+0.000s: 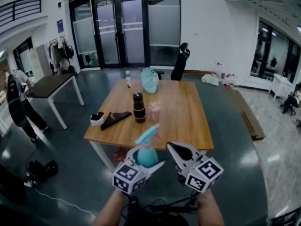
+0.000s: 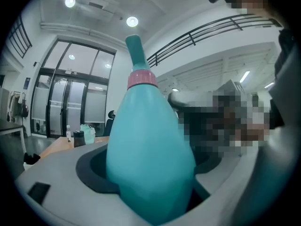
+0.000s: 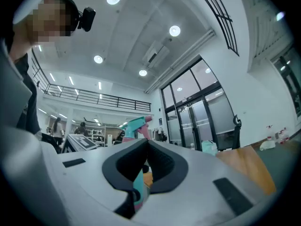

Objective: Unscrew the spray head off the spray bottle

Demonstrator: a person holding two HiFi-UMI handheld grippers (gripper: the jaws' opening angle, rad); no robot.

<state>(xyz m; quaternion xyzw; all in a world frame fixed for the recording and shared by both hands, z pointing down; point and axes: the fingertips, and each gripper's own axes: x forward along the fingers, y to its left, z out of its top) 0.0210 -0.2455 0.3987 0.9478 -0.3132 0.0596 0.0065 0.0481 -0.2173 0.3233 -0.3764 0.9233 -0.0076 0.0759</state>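
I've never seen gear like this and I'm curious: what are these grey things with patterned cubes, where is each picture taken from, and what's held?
A person holds a hand-operated gripper in each hand; the cubes are parts of them. One picture comes from a camera on the person's head, looking down; the other two cameras ride on the grippers, looking along their jaws. The left gripper grips a teal spray bottle, spray head on. The right gripper is shut and empty. On the wooden table stand a dark bottle and a teal bag, among others.
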